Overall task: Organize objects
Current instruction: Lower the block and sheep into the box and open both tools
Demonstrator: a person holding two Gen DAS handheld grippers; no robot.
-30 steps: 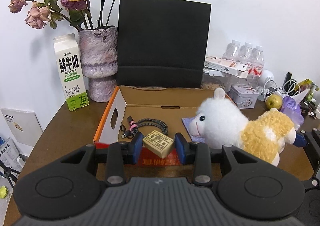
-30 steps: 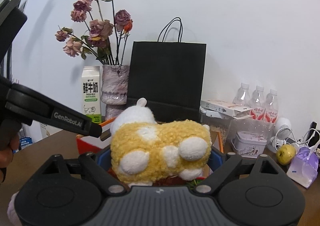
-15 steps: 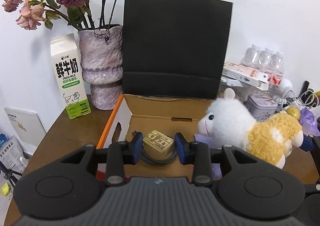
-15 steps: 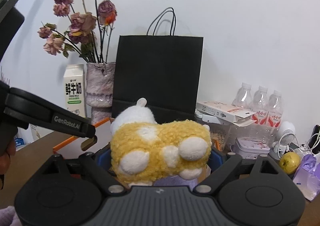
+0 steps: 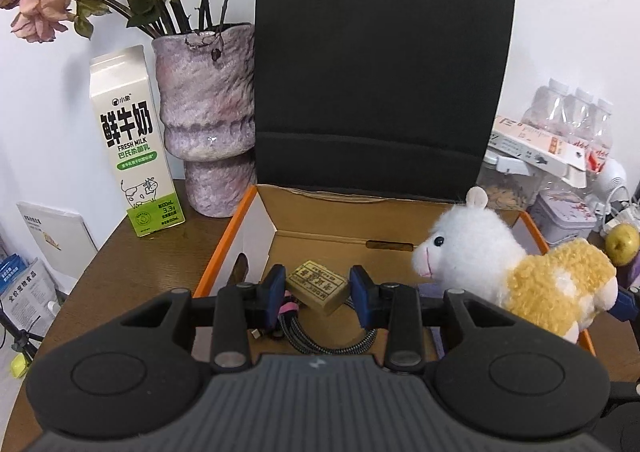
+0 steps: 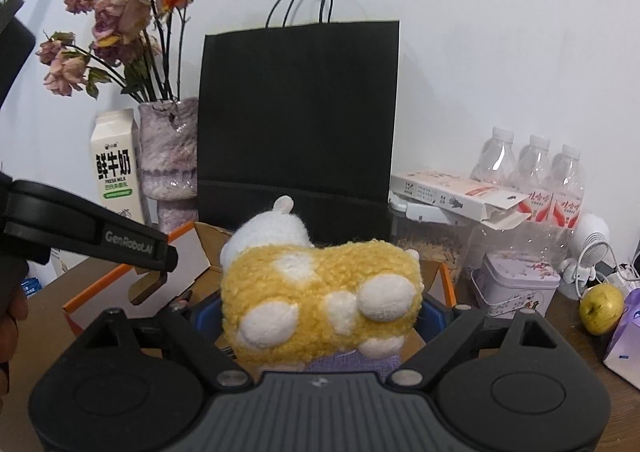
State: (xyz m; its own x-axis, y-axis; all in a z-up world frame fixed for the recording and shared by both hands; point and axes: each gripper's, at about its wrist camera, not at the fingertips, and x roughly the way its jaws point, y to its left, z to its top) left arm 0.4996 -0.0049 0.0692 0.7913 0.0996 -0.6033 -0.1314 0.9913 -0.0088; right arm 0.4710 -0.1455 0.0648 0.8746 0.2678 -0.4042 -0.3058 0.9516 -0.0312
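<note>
The milk carton stands left of the vase; the paper bag stands behind the cardboard box.

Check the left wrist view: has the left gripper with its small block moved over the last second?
Yes. The left gripper, shut on the small tan block, advanced over the cardboard box rim; the black paper bag behind looms larger.

My brown wooden table carries the open cardboard box mid-top. Along the back edge stand a milk carton, purple vase and black paper bag; a yellow apple sits near the right edge.
</note>
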